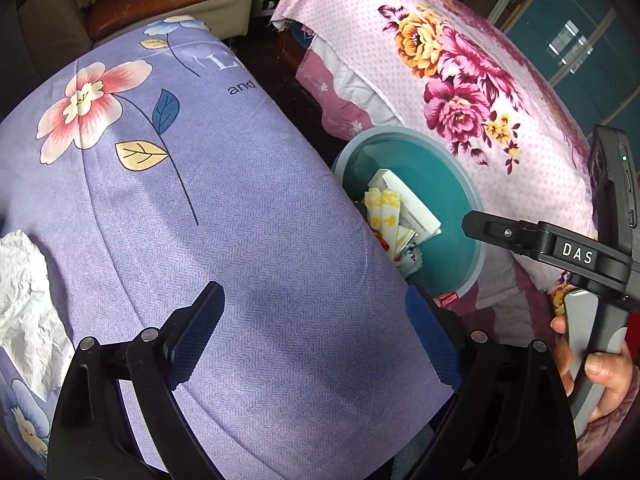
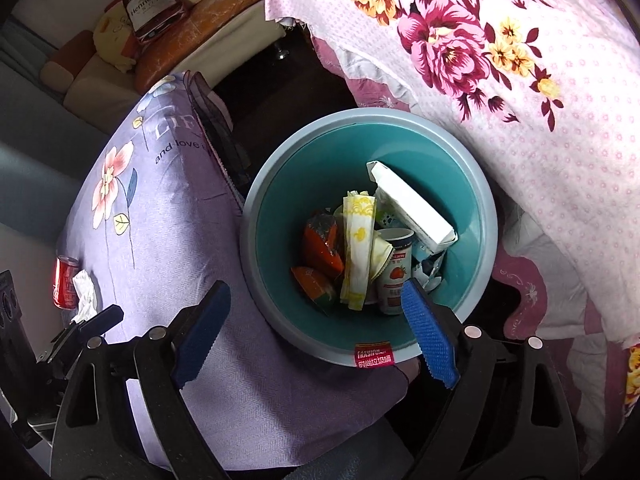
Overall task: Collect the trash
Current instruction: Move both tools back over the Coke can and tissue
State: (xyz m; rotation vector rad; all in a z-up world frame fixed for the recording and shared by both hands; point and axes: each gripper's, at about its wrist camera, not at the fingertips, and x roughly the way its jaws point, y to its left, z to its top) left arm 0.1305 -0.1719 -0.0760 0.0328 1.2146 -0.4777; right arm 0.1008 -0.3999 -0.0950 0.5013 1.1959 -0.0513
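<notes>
A teal trash bin (image 2: 256, 264) stands on the floor between two cloth-covered surfaces. It holds a white carton (image 2: 412, 208), a yellow-and-white wrapper (image 2: 358, 248), a strawberry yogurt cup (image 2: 394, 272) and orange packets (image 2: 320, 248). My right gripper (image 2: 316, 320) hangs above the bin's near rim, open, with nothing between its blue pads. My left gripper (image 1: 316, 320) is open and empty over the purple flowered cloth (image 1: 240, 200). A crumpled white tissue (image 1: 24, 300) lies on that cloth to its left. A red can (image 2: 64, 284) lies beside the tissue (image 2: 84, 288).
A pink flowered cloth (image 1: 480, 80) drapes over furniture right of the bin (image 1: 460, 176). A sofa with orange cushions (image 2: 180, 48) and a bottle-shaped pillow (image 2: 148, 4) stands behind. A hand (image 1: 592, 368) grips the right gripper's handle. Dark floor shows between the two cloths.
</notes>
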